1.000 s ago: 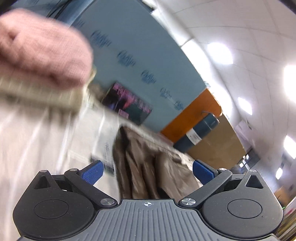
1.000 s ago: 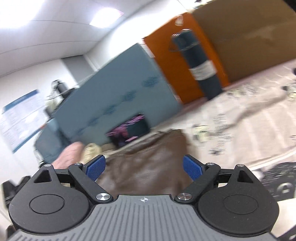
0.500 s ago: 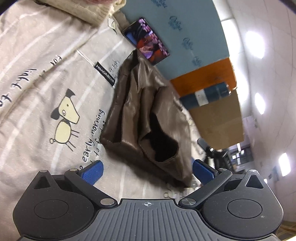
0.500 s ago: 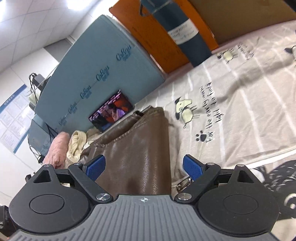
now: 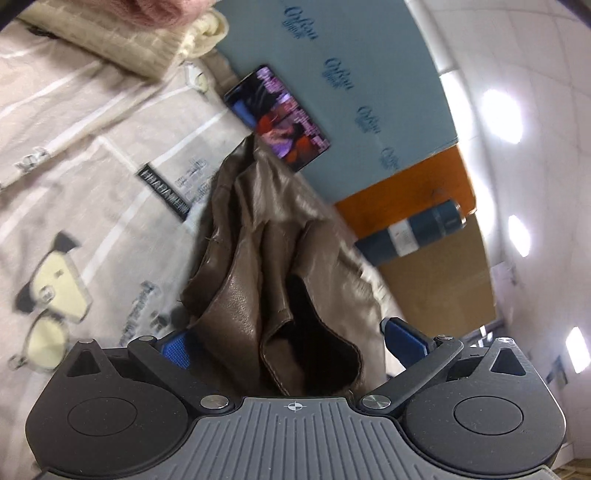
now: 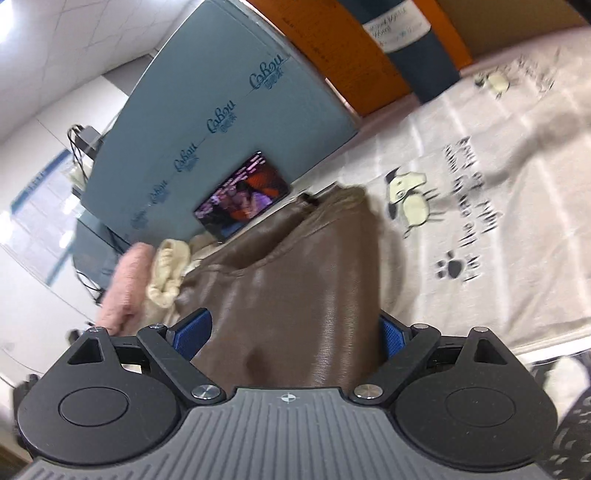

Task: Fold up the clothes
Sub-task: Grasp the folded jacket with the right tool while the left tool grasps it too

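Left wrist view: the left claw (image 5: pixel 291 343) stands wide, and the near end of the brown leather garment (image 5: pixel 258 280) lies between its blue pads (image 5: pixel 404 338) without being pinched. An open hem or cuff gapes right at the claw's mouth. From there the garment's long axis runs straight away from the claw toward the far edge of the bed (image 5: pixel 74 155), whose sheet carries cartoon dogs. Beyond its far tip a lit tablet (image 5: pixel 277 118) leans on a blue foam board (image 5: pixel 354 96). A cream knit (image 5: pixel 147 48) and a pink knit (image 5: pixel 166 11) lie at the far left.

In the right wrist view the right claw (image 6: pixel 297 332) is also wide, straddling a broad, smooth stretch of the same garment, pads on either side and not closed. Both claws sit at the near end, about equally close, so the likely next move is to grip here and carry this end toward the far one.
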`<state>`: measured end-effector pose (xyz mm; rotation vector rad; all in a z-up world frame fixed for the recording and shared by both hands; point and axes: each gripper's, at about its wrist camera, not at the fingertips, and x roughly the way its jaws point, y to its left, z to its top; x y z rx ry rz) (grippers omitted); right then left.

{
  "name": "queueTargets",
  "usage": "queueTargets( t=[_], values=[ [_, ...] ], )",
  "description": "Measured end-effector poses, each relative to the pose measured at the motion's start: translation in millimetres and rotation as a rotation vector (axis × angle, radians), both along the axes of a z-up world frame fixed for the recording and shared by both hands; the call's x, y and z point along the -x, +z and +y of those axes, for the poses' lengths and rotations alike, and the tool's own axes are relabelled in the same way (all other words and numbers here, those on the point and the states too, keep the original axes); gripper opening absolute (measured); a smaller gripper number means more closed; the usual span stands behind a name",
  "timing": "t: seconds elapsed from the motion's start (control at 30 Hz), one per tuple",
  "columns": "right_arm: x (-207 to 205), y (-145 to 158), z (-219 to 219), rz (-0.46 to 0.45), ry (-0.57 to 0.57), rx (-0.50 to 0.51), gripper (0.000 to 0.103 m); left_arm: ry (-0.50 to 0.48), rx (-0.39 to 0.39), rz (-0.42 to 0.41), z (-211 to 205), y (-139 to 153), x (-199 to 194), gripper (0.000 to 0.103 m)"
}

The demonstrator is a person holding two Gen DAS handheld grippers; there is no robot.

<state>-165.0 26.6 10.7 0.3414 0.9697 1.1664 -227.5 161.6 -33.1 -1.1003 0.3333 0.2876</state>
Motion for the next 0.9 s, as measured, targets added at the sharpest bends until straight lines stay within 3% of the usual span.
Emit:
queueTargets(
  t=[0.07, 0.17, 0.27, 0.4, 0.53, 0.63, 0.67, 0.8, 0.9],
  values=[
    [-1, -1, 1, 0.013, 0.006, -0.015, 0.091, -0.033, -0.025, -0.034, -4, -2, -6, 0.103],
    [-1, -3, -3, 0.016, 0.003, -0.033, 0.088, -0.088, -0.074, 0.04, -8, 3, -16, 0.103],
    [-1, -3, -4, 0.008, 0.005, -0.038, 0.087, -0.04, -0.051, 0.077, -9, 8, -15, 0.103],
    [1, -3, -4, -0.005, 0.01, -0.045, 0.087, 0.017, -0.012, 0.045, 1, 5, -20, 0.102],
    [1, -5, -7, -0.01, 0.001, -0.037, 0.074, 0.043, -0.046, 0.035, 2, 3, -25, 0.099],
    [-1, -7, -10, -0.004, -0.018, -0.031, 0.06, 0.057, -0.095, 0.045, -1, 1, -28, 0.087],
    [-2, -8, -10, -0.003, -0.023, -0.029, 0.057, 0.061, -0.114, 0.052, -3, 1, -29, 0.079],
    [-3, -11, -14, 0.004, -0.033, -0.057, 0.053, 0.082, -0.177, 0.065, -4, -5, -31, 0.058],
    [-5, -12, -20, 0.045, -0.019, -0.132, 0.053, 0.082, -0.181, 0.058, -3, -7, -30, 0.051]
  ],
)
